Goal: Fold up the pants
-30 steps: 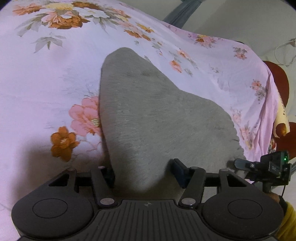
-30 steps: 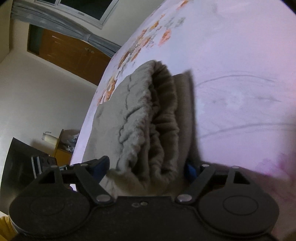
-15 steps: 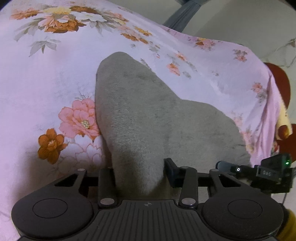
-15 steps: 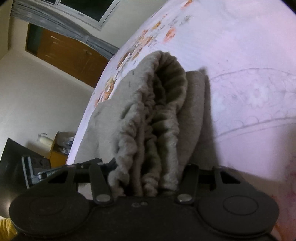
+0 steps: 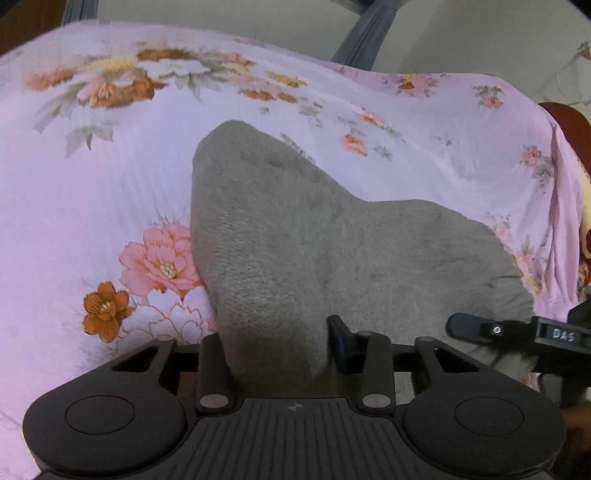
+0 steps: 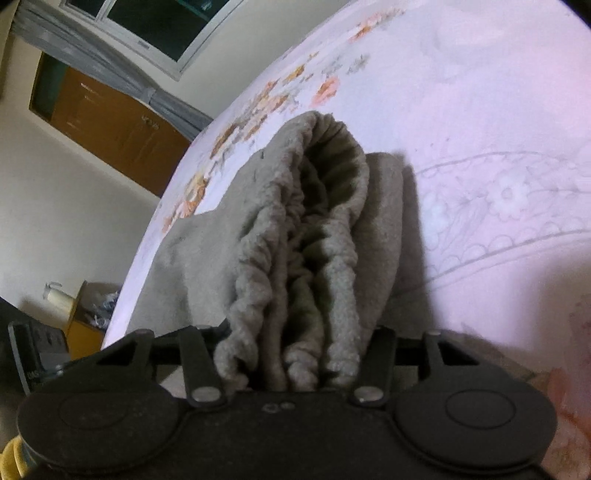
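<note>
Grey fleece pants (image 5: 332, 240) lie on a pink floral bedsheet (image 5: 92, 192), folded lengthwise. My left gripper (image 5: 275, 347) is shut on a fold of the pants at their near end; the cloth rises into the jaws. In the right wrist view the bunched elastic waistband (image 6: 306, 258) of the pants fills the jaws of my right gripper (image 6: 291, 354), which is shut on it. The right gripper's finger also shows at the right edge of the left wrist view (image 5: 480, 326). The fingertips of both are mostly hidden by cloth.
The bed's edge falls away at the right in the left wrist view (image 5: 565, 221), with a red patterned thing (image 5: 576, 125) beyond. The right wrist view shows a wooden door (image 6: 110, 122), a window (image 6: 155, 26) and a box (image 6: 92, 310) on the floor.
Both grippers closed on the pants: the right on the waistband, the left on the fold. Both have lifted a little, drawing the cloth up off the sheet.
</note>
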Tool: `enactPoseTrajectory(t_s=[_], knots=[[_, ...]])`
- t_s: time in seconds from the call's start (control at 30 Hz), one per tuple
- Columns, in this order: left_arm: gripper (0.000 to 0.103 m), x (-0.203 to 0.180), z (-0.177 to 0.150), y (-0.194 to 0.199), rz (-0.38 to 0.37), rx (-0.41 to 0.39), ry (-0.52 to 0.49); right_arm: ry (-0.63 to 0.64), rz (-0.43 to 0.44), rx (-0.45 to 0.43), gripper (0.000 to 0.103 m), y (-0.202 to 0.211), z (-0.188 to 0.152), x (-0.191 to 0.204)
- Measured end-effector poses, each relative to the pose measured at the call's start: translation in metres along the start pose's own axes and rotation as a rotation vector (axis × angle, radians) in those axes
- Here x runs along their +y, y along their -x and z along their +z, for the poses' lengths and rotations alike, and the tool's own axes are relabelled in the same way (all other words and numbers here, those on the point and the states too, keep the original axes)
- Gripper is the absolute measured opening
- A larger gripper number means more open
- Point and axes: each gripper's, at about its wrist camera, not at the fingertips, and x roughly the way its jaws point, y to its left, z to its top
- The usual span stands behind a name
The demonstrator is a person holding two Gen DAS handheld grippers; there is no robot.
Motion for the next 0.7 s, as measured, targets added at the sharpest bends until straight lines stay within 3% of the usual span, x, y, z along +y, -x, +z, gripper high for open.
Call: enactPoseTrajectory(t_s=[0.4, 0.7], knots=[[0.032, -0.016, 0.011, 0.046, -0.009, -0.113, -0.028, 0.004, 0.110, -0.061, 0.050, 0.026, 0.006, 0.037], [0.031, -0.020, 0.055, 0.072, -0.010, -0.212, -0.030, 0.078, 0.162, -0.119, 0.050, 0.027, 0.048, 0.075]])
